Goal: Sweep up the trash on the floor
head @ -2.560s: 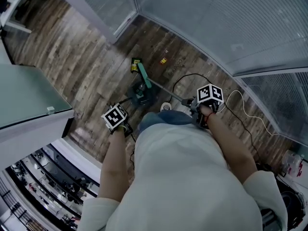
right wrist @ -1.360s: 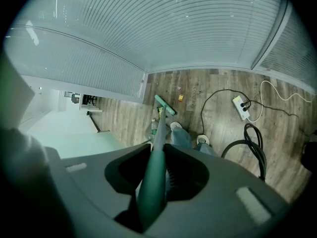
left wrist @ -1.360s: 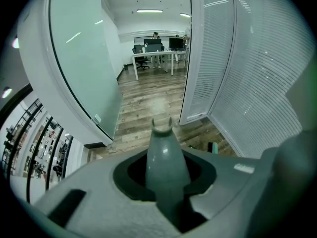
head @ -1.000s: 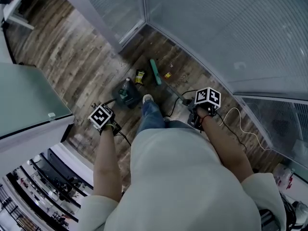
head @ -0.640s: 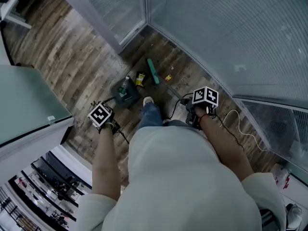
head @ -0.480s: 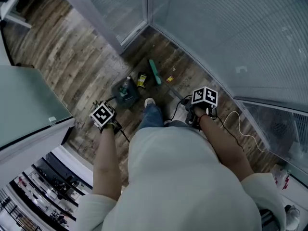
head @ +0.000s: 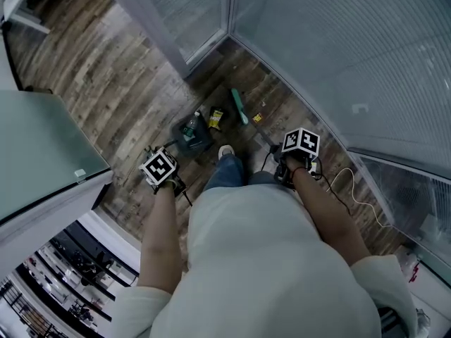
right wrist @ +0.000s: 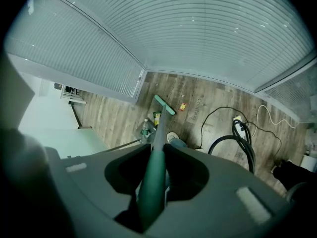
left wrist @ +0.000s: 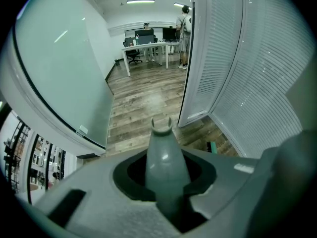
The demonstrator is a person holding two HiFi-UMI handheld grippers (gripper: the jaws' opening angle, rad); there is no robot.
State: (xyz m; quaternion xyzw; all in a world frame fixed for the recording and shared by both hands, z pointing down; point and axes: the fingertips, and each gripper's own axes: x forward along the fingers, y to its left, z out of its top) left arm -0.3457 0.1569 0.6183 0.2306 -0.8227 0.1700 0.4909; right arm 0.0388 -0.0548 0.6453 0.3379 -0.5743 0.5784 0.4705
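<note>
Glass walls (head: pixel 338 41) crowd you in front and on the right; the wood floor (head: pixel 106 69) is open on your left. Your left gripper (left wrist: pixel 166 202) has its jaws tight around the grey dustpan handle (left wrist: pixel 166 157). Your right gripper (right wrist: pixel 148 205) grips the green broom handle (right wrist: pixel 154 172). The broom head (head: pixel 240 106) sits just beside the yellow wrapper (head: pixel 216 118), near the dustpan (head: pixel 201 141), which seems to hold a bottle (head: pixel 192 125). Cables (right wrist: pixel 237 133) lie to the right.

The left gripper (left wrist: pixel 166 195) clamps a grey handle (left wrist: pixel 161 155) (forked at its tip) above wood floor (left wrist: pixel 143 103).

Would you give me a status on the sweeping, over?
Left gripper shut on dustpan handle, right gripper shut on broom handle. Bottle at dustpan; wrapper, scrap by broom head. Cables nearby.
</note>
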